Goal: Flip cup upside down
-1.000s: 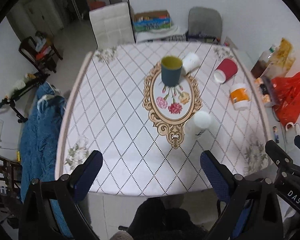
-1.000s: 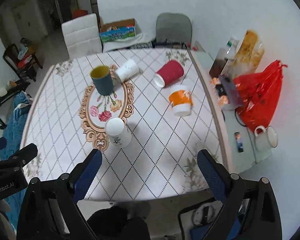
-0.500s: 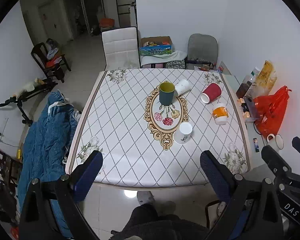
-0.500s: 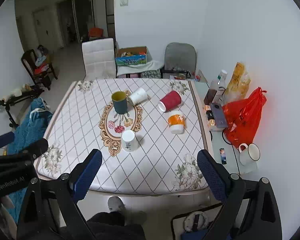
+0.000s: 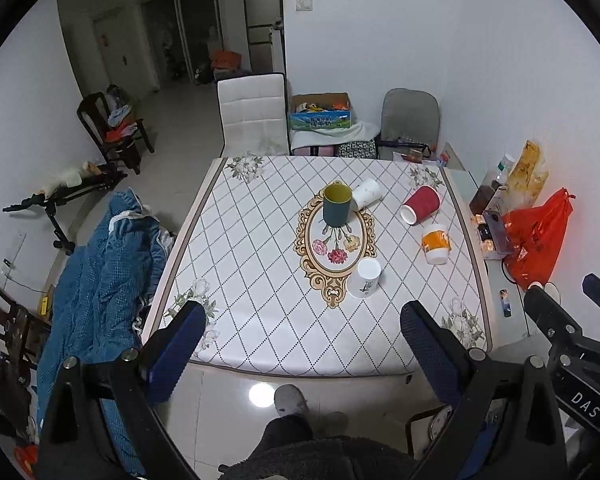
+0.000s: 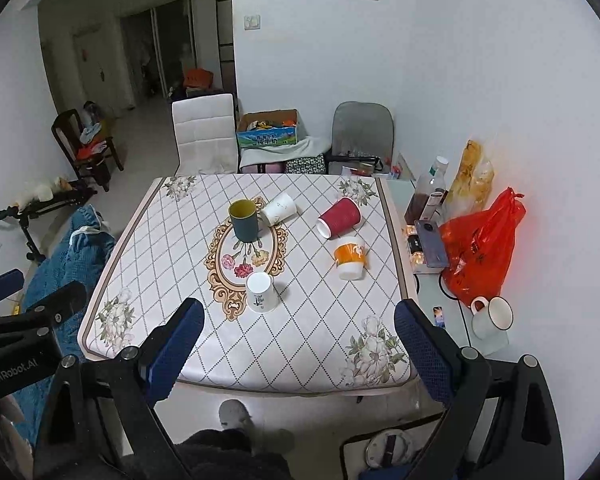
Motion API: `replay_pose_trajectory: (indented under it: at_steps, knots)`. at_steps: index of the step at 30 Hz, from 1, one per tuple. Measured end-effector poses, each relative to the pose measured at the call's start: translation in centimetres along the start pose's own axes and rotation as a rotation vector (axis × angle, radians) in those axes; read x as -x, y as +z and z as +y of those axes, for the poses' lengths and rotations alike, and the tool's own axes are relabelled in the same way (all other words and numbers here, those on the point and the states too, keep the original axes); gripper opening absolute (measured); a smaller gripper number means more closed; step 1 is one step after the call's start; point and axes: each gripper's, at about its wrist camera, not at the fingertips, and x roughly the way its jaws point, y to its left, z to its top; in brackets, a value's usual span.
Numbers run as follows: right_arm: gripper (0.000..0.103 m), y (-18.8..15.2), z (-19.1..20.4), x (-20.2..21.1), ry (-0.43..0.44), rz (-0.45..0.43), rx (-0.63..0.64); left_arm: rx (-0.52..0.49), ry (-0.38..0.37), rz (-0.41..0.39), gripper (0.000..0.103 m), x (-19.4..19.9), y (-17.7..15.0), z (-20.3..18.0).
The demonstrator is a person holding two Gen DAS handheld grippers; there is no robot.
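White cloth with a dark diamond grid covers a square table [image 5: 260, 280], with a gold-framed oval of flowers printed at its centre. Five cups sit on it. A dark blue-green cup [image 5: 337, 205] with a yellow inside stands upright, mouth up, at the far end of the oval. Just beside it on the right, a white paper cup [image 5: 366, 194] lies on its side. Further right, a red cup [image 5: 421, 204] also lies on its side, and nearer than that an orange-banded cup [image 6: 351, 257] stands mouth down. A white cup [image 6: 261, 292] stands mouth down at the near right of the oval.

Both grippers hang above the floor at the table's near edge, touching nothing. The left gripper [image 5: 302, 342] has its blue-padded fingers spread wide; the right gripper [image 6: 298, 340] is likewise spread wide.

Beyond the table stand a white chair [image 5: 254, 114] and a grey chair [image 5: 410, 120]. On the right sits a red plastic bag [image 6: 480, 252]; on the left, a blue blanket [image 5: 100, 280] lies in a heap.
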Motion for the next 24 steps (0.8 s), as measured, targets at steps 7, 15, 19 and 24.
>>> replay_pose_trajectory:
  at_steps: [7,15,19,24]
  knots:
    - [0.098,0.31,-0.49,0.05,0.011,-0.003,0.002,-0.001,0.000,0.000,0.100,0.20,-0.06,-0.20]
    - [0.098,0.29,-0.70,0.03,0.018,0.001,0.003,0.000,0.002,0.000,0.100,0.37,-0.10,-0.40]
    - [0.098,0.33,-0.92,-0.08,0.024,0.005,-0.003,-0.001,0.002,-0.001,0.100,0.37,-0.11,-0.41]
    - [0.098,0.27,-0.81,-0.17,0.026,0.006,0.000,-0.002,0.001,-0.001,0.100,0.40,-0.14,-0.46]
